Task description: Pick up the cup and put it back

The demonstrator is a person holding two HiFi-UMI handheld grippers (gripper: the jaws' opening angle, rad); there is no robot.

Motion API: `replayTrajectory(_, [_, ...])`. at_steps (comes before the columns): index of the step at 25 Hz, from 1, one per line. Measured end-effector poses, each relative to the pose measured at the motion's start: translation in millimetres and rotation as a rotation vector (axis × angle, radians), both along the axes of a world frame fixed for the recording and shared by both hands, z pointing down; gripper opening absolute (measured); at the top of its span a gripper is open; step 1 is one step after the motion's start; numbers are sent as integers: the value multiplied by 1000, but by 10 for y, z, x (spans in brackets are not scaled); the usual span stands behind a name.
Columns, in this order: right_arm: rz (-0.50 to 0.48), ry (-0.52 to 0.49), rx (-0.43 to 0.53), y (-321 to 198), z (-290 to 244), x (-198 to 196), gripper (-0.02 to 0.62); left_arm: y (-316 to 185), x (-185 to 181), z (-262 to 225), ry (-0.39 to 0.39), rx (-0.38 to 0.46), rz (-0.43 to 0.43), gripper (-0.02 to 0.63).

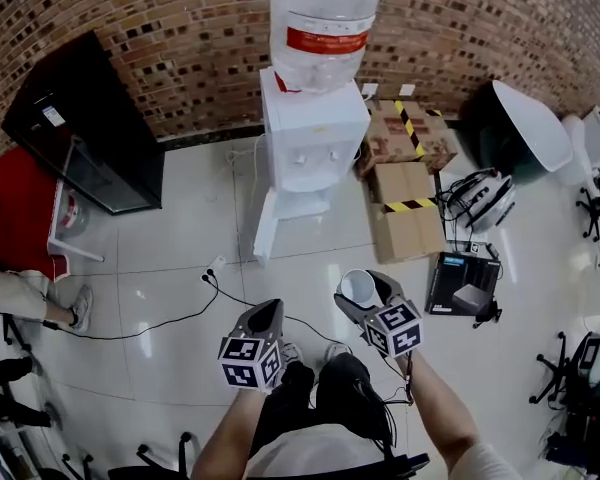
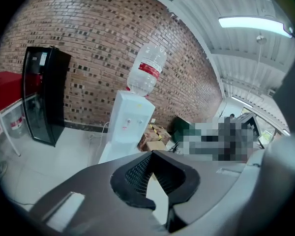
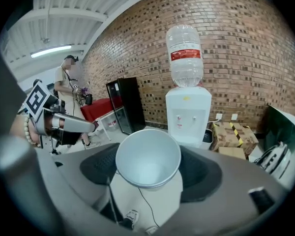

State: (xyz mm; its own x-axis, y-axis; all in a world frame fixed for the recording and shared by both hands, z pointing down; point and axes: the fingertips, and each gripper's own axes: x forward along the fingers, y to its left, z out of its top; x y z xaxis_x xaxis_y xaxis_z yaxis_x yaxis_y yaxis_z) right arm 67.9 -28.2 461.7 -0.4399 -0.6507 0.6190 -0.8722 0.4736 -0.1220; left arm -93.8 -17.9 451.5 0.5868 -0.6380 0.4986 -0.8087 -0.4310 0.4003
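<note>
A white paper cup (image 3: pixel 147 159) sits upright between the dark pads of my right gripper (image 3: pixel 148 167), which is shut on its sides. The cup looks empty. In the head view the cup (image 1: pixel 357 285) shows at the tip of the right gripper (image 1: pixel 361 292), held in the air above the tiled floor in front of the water dispenser (image 1: pixel 310 138). My left gripper (image 1: pixel 268 314) hangs beside it to the left. Its tips meet in the left gripper view, and nothing is held in the left gripper (image 2: pixel 153 156).
The white dispenser (image 3: pixel 188 114) with a large bottle stands against a brick wall. Cardboard boxes (image 1: pixel 405 183) lie to its right and a black cabinet (image 1: pixel 90 123) to its left. A cable (image 1: pixel 180 318) runs over the floor. Another person's leg (image 1: pixel 20 298) shows at the left edge.
</note>
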Motion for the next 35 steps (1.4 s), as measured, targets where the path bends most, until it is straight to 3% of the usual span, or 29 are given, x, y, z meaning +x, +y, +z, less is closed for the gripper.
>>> replayTrajectory(12, [-25, 34, -39, -1117, 1349, 326, 380, -731, 200, 1057, -34, -22, -43, 5])
replayTrajectory(19, [-53, 31, -6, -1967, 2602, 471, 382, -1314, 474, 2440, -71, -8, -54, 5])
replayTrajectory(26, [-21, 6, 66, -2783, 3965, 613, 382, -1866, 583, 3857, -66, 43, -71, 5])
replayTrajectory(32, [-4, -7, 125, -3439, 4958, 594, 382, -2343, 657, 4608, -44, 119, -54, 5])
replayTrajectory(35, [9, -9, 148, -3745, 5335, 600, 382, -2481, 750, 4866, -69, 144, -20, 5])
